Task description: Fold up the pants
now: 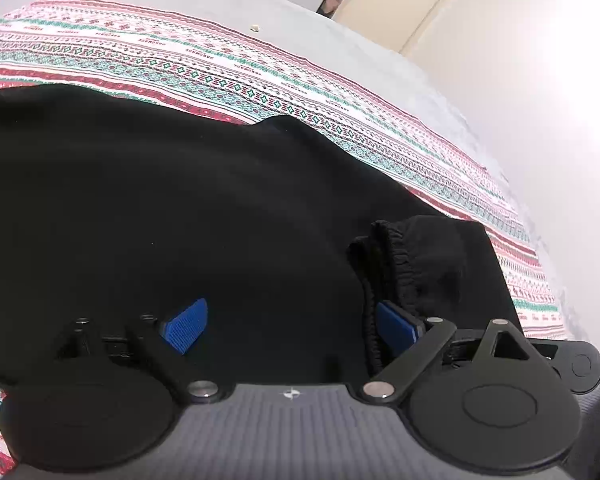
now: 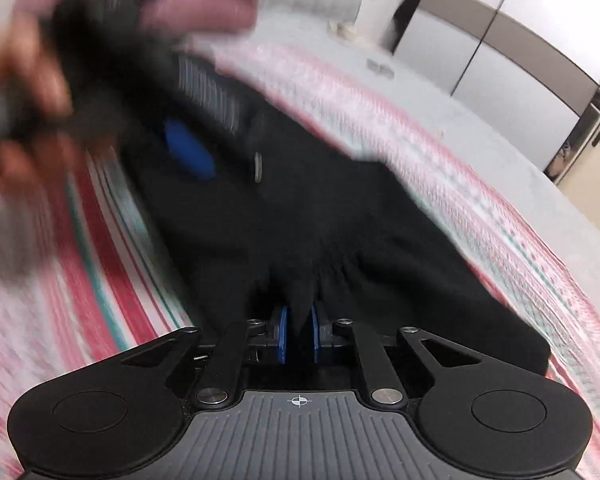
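We find the black pants (image 1: 160, 200) spread over a patterned red, green and white blanket (image 1: 260, 80) on a bed, filling the left and centre of the left wrist view.

The left hand-held gripper (image 1: 288, 326) stands wide open at the bottom of that view. Its blue pads (image 1: 186, 326) are well apart, with flat black cloth lying between them. The elastic waistband (image 1: 384, 256) is bunched just beside the right-hand pad; we cannot tell whether it touches.

The right hand-held gripper (image 2: 299, 334), at bottom centre of its own view, is nearly closed, and a gathered pinch of the pants (image 2: 320, 232) is clamped between its blue pads (image 2: 282, 334).

That view is heavily blurred. At its upper left we see a hand (image 2: 24, 80) gripping the other tool.
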Tool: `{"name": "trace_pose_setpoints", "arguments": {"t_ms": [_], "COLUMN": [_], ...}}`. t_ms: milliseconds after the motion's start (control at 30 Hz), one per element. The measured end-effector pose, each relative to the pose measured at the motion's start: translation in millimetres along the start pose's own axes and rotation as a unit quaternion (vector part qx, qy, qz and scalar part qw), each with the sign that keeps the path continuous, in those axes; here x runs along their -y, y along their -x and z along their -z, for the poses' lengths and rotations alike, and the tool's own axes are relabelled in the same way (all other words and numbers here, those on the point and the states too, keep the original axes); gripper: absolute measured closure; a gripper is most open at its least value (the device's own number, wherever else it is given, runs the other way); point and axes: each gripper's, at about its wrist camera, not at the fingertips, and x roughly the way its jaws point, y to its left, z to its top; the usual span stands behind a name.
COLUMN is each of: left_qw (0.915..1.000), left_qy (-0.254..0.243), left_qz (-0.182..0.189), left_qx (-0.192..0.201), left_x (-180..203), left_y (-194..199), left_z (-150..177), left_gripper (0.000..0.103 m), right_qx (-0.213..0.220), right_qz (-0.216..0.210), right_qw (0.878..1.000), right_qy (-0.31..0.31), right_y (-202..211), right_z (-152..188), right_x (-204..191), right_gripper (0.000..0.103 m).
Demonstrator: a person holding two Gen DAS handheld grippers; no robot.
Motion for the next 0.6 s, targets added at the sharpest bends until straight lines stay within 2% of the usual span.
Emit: {"name": "trace_pose_setpoints", "arguments": {"t_ms": [100, 133, 200, 233, 267, 400, 433, 467, 533, 600], "left_qw": [1.0, 1.0, 1.0, 1.0, 0.9999, 0.9998, 0.9997, 0.9997, 0.9997, 0.9995], "left_qy": [0.003, 0.004, 0.005, 0.006, 0.007, 0.002, -0.002, -0.006, -0.01, -0.005], "left_qz": [0.004, 0.005, 0.005, 0.006, 0.009, 0.021, 0.023, 0.021, 0.016, 0.025], "left_qx": [-0.001, -0.001, 0.0, 0.001, 0.0, 0.003, 0.004, 0.007, 0.015, 0.019], "left_x": [0.5, 0.4, 0.8, 1.0, 1.2, 5.2, 7.2, 9.1, 11.4, 11.1], "left_y": [-0.4, -0.9, -1.9, -2.2, -2.5, -2.7, -3.3, -3.5, -2.9, -1.2], "left_z": [-0.8, -1.1, -1.1, -1.3, -1.0, -0.4, 0.3, 1.1, 2.1, 1.8], "left_gripper": [0.0, 0.0, 0.0, 0.0, 0.0, 0.0, 0.0, 0.0, 0.0, 0.0], "right_qx": [0.001, 0.004, 0.013, 0.015, 0.015, 0.02, 0.02, 0.018, 0.013, 0.017], "right_qz": [0.009, 0.012, 0.026, 0.029, 0.027, 0.036, 0.038, 0.043, 0.063, 0.092], "right_qw": [1.0, 1.0, 1.0, 0.999, 1.0, 0.999, 0.999, 0.999, 0.998, 0.995], "right_qy": [0.01, 0.011, 0.006, 0.004, 0.002, 0.012, 0.009, -0.001, -0.005, 0.025], "right_y": [-0.3, 2.8, 5.7, 6.7, 4.9, 4.8, 3.8, 3.9, -1.8, 0.5], "right_z": [-2.9, -1.9, -6.0, -3.9, -4.1, 0.3, 2.1, 6.8, 7.8, 5.2], "right_x": [-5.1, -6.4, -8.3, -11.5, -13.0, -25.2, -26.7, -27.0, -32.6, -47.3], "right_gripper": [0.087, 0.081, 0.059, 0.045, 0.042, 0.045, 0.049, 0.062, 0.072, 0.078]}}
